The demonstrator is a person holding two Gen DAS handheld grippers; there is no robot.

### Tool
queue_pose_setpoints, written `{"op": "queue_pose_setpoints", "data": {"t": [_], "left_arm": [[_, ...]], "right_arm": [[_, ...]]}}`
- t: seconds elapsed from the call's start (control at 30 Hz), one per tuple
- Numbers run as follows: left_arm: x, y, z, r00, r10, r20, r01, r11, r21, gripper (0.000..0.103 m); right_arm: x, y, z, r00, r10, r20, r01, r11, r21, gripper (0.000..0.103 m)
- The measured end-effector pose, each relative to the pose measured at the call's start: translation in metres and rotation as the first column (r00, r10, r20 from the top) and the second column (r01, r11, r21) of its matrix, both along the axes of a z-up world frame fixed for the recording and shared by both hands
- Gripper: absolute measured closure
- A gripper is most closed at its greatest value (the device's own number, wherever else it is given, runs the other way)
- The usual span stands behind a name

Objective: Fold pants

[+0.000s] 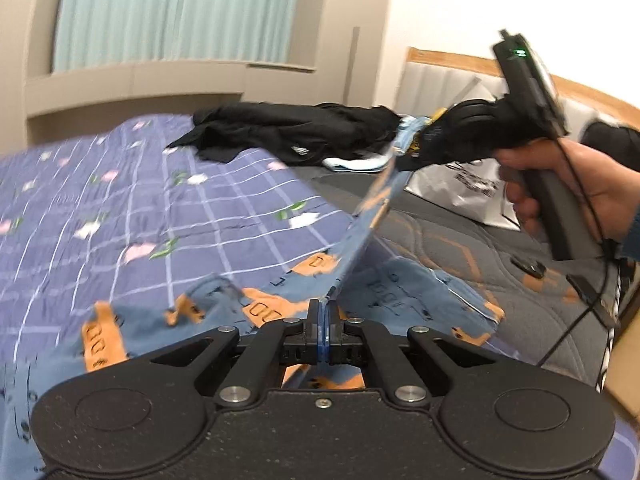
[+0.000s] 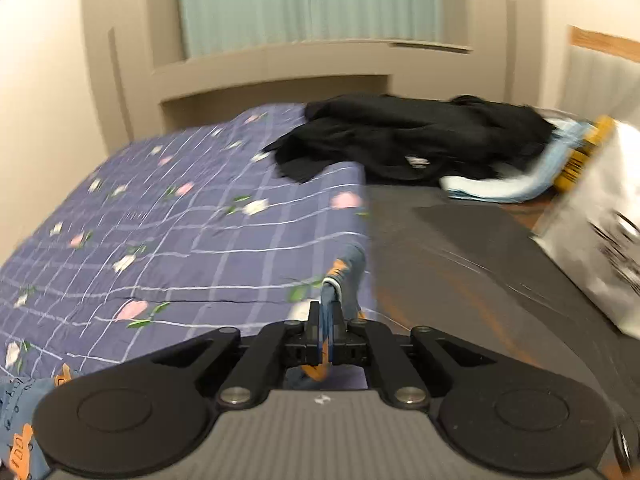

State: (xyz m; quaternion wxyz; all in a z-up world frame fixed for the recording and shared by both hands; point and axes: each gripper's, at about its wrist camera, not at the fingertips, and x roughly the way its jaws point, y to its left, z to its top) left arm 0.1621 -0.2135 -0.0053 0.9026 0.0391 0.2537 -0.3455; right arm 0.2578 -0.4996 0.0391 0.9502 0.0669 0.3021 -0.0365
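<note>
Clearly the pants (image 1: 280, 308) are clamped by both the left gripper (image 1: 323, 312) and right gripper (image 2: 326, 316), jaws closed on fabric. An edge is held taut between them above the bed (image 1: 100, 220), likely to line up a fold.

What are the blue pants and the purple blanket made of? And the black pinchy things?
The pants look like thin, soft printed cloth, since the held edge pulls into a taut, thin line. The blanket looks like quilted fabric, matte, with stitched lines and puckers. The left gripper and right gripper look like hard matte black plastic with shiny metal pins.
</note>
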Motion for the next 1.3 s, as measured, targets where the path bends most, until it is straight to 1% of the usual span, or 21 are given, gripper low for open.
{"op": "queue_pose_setpoints", "data": {"t": [0.13, 0.2, 0.27, 0.37, 0.43, 0.6, 0.7, 0.73, 0.77, 0.8, 0.83, 1.0, 1.03, 1.07, 1.1, 1.23, 1.3], "left_arm": [[-0.019, -0.015, -0.007, 0.995, -0.076, 0.065, 0.071, 0.994, 0.081, 0.103], [-0.025, -0.021, -0.014, 0.992, -0.106, 0.073, 0.096, 0.987, 0.127, 0.103], [-0.027, -0.024, -0.024, 0.990, -0.129, 0.059, 0.117, 0.979, 0.164, 0.103], [-0.028, -0.024, -0.034, 0.986, -0.159, 0.050, 0.145, 0.967, 0.208, 0.103], [-0.031, -0.024, -0.039, 0.983, -0.175, 0.047, 0.160, 0.961, 0.227, 0.103], [-0.029, -0.026, -0.043, 0.982, -0.187, 0.037, 0.172, 0.953, 0.250, 0.103], [-0.028, -0.027, -0.043, 0.982, -0.184, 0.031, 0.171, 0.953, 0.250, 0.103], [-0.029, -0.027, -0.043, 0.983, -0.184, 0.030, 0.170, 0.953, 0.251, 0.103], [-0.029, -0.028, -0.043, 0.983, -0.183, 0.029, 0.170, 0.953, 0.252, 0.103], [-0.029, -0.028, -0.043, 0.983, -0.182, 0.027, 0.170, 0.953, 0.253, 0.103], [-0.029, -0.028, -0.043, 0.983, -0.182, 0.027, 0.169, 0.952, 0.254, 0.103], [-0.030, -0.029, -0.042, 0.983, -0.179, 0.035, 0.164, 0.952, 0.258, 0.103], [-0.030, -0.029, -0.041, 0.984, -0.176, 0.040, 0.160, 0.953, 0.257, 0.103], [-0.030, -0.030, -0.040, 0.984, -0.173, 0.044, 0.156, 0.955, 0.253, 0.103], [-0.030, -0.030, -0.040, 0.984, -0.171, 0.048, 0.154, 0.956, 0.251, 0.103], [-0.032, -0.031, -0.038, 0.983, -0.173, 0.057, 0.154, 0.957, 0.247, 0.103], [-0.032, -0.032, -0.040, 0.982, -0.181, 0.051, 0.163, 0.954, 0.250, 0.103]], "right_arm": [[-0.053, -0.039, -0.009, 0.994, -0.101, 0.028, 0.099, 0.991, 0.088, 0.101], [-0.077, -0.052, -0.025, 0.990, -0.141, 0.015, 0.138, 0.983, 0.119, 0.101], [-0.093, -0.059, -0.045, 0.985, -0.171, -0.011, 0.171, 0.974, 0.146, 0.101], [-0.110, -0.069, -0.075, 0.976, -0.208, -0.059, 0.215, 0.954, 0.207, 0.101], [-0.121, -0.073, -0.092, 0.970, -0.231, -0.075, 0.243, 0.937, 0.252, 0.101], [-0.136, -0.074, -0.117, 0.965, -0.246, -0.092, 0.263, 0.913, 0.311, 0.100], [-0.136, -0.078, -0.122, 0.961, -0.261, -0.096, 0.278, 0.900, 0.336, 0.092], [-0.136, -0.079, -0.123, 0.960, -0.263, -0.097, 0.281, 0.899, 0.337, 0.085], [-0.136, -0.080, -0.124, 0.959, -0.267, -0.096, 0.284, 0.896, 0.342, 0.081], [-0.135, -0.082, -0.125, 0.957, -0.273, -0.096, 0.289, 0.890, 0.352, 0.074], [-0.135, -0.084, -0.126, 0.956, -0.277, -0.094, 0.292, 0.884, 0.365, 0.072], [-0.130, -0.096, -0.129, 0.945, -0.314, -0.092, 0.323, 0.856, 0.404, 0.073], [-0.128, -0.098, -0.129, 0.942, -0.321, -0.094, 0.331, 0.854, 0.401, 0.083], [-0.127, -0.098, -0.128, 0.940, -0.327, -0.093, 0.337, 0.857, 0.391, 0.090], [-0.126, -0.099, -0.127, 0.941, -0.327, -0.089, 0.335, 0.863, 0.379, 0.093], [-0.139, -0.097, -0.116, 0.935, -0.352, -0.038, 0.341, 0.865, 0.367, 0.095], [-0.148, -0.097, -0.114, 0.930, -0.365, -0.026, 0.350, 0.865, 0.359, 0.095]]}}
